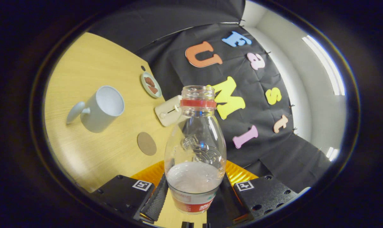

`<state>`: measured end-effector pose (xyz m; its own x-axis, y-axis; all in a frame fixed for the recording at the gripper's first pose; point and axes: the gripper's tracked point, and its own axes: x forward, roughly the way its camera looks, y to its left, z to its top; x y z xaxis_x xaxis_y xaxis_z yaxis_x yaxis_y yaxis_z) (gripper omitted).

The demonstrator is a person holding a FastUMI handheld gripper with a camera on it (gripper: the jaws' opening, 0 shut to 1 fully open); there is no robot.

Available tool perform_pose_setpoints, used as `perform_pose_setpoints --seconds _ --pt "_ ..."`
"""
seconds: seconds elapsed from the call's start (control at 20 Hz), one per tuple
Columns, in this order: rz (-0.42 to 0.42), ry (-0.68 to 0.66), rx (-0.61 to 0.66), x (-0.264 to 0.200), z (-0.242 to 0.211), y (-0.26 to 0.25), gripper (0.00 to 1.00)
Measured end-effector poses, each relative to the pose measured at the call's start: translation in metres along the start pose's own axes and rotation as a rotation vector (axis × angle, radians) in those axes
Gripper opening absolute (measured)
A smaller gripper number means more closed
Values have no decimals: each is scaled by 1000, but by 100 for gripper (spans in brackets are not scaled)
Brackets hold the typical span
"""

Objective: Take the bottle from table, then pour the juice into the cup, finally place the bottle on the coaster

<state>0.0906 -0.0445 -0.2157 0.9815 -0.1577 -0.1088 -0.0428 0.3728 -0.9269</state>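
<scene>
We see the wooden table (93, 63) spread wide beyond the fingers, tilted in our view, its pale grain running up to the black cloth wall of the booth. Past the cloth, a white wall (318, 104) carries bright light strips.

Next in size is the bottle (195, 148), clear plastic, uncapped, with a red ring around its neck and a red and white label low on its body. It stands between the two fingers of the gripper (193, 198), and we see both pads pressing on its lower sides, so the tongs are closed on it. A pale liquid fills only the bottom part of the bottle, its surface sitting level just above the label. The open mouth points away from us, toward the cloth wall.

The white cup (100, 109) stands on the table well to the left of the bottle, its handle turned leftward and its inside looking empty. Between cup and bottle, but farther back, lies a cream-coloured box (169, 111) with a slot and a small knob, partly hidden behind the bottle's neck. Beyond that sits a small dish (151, 85) holding two brown pieces.

Smallest, the round brown coaster (146, 143) lies flat on the table just left of the bottle, with nothing on it.
</scene>
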Motion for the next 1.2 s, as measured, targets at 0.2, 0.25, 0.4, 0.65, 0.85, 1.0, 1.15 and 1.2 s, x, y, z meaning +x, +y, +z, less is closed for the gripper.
perform_pose_setpoints --seconds 0.2,0.25,0.4,0.65,0.85,1.0,1.15,1.2 --pt "18 14 -88 7 5 12 81" --pt "19 19 -116 8 5 15 81" --pt "24 40 -165 12 10 24 81" --pt "28 69 -241 22 13 31 81" --pt "5 87 -336 31 18 31 81" --pt "11 120 -411 30 14 32 81" --pt "17 135 -449 34 16 34 81" --pt "15 136 -459 33 19 32 81"
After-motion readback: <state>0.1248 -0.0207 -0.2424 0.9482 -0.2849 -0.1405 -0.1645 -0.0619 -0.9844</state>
